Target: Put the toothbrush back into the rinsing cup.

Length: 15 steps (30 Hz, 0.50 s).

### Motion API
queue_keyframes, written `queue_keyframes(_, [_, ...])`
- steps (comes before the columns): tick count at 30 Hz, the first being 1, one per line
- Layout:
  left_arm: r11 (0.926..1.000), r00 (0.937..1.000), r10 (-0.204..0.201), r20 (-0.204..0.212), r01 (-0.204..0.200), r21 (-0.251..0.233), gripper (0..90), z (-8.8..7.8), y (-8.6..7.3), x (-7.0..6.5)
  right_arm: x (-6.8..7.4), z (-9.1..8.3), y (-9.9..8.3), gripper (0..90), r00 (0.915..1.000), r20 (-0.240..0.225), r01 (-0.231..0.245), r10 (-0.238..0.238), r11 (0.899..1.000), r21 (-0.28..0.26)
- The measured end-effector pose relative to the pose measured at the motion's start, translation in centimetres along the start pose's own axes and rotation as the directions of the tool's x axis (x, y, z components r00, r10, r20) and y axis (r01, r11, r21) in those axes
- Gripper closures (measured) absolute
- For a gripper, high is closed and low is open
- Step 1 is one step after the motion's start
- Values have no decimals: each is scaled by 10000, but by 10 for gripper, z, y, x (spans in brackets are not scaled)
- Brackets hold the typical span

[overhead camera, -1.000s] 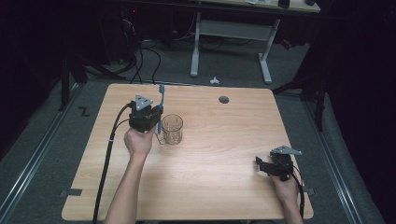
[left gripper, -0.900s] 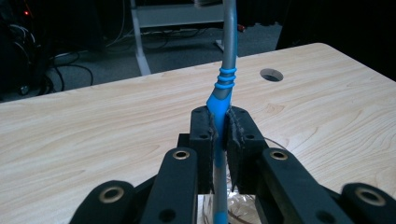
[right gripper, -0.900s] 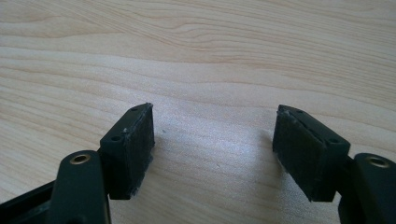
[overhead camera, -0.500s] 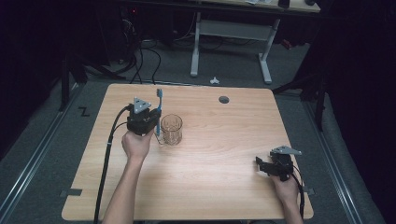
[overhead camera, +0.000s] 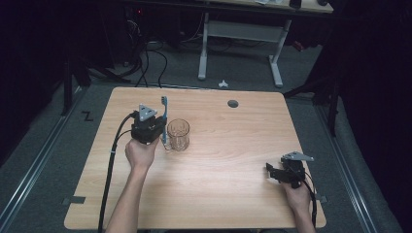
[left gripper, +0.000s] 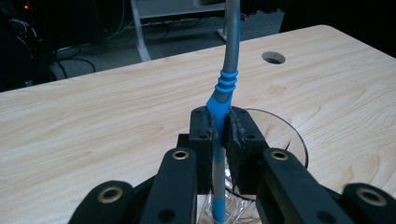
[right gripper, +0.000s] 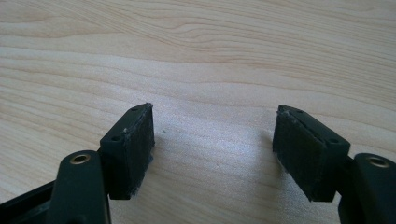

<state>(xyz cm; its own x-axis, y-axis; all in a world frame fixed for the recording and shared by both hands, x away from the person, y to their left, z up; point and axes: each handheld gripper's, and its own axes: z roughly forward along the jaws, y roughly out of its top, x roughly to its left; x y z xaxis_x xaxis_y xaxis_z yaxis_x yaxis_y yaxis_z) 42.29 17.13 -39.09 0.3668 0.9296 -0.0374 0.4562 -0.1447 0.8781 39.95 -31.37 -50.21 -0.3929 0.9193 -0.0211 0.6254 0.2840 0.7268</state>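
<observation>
A blue and grey toothbrush (left gripper: 223, 93) stands nearly upright, clamped between the pads of my left gripper (left gripper: 219, 135), which is shut on its handle. In the high view the toothbrush (overhead camera: 164, 112) sticks up beside the left gripper (overhead camera: 163, 131), just left of a clear glass cup (overhead camera: 178, 134). The cup's rim (left gripper: 285, 135) lies right behind and under my jaws. My right gripper (right gripper: 212, 154) is open over bare wood, nothing between its pads. It rests near the table's front right corner (overhead camera: 277, 173).
The wooden table (overhead camera: 233, 145) has a round cable hole (overhead camera: 233, 103) at the back. A black cable (overhead camera: 109, 170) trails from the left gripper off the front edge. A white desk frame (overhead camera: 238, 43) stands on the floor beyond the table.
My left gripper with the toothbrush has drifted slightly toward me and sits close against the cup's left side. The right gripper has stayed put.
</observation>
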Motion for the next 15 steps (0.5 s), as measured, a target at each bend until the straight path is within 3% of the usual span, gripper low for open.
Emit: queue_keyframes(15, [9997, 9999, 154, -37, -153, 169, 809, -4, -8, -2, 0, 0, 0, 299, 10000, -1, -1, 1, 10000, 1])
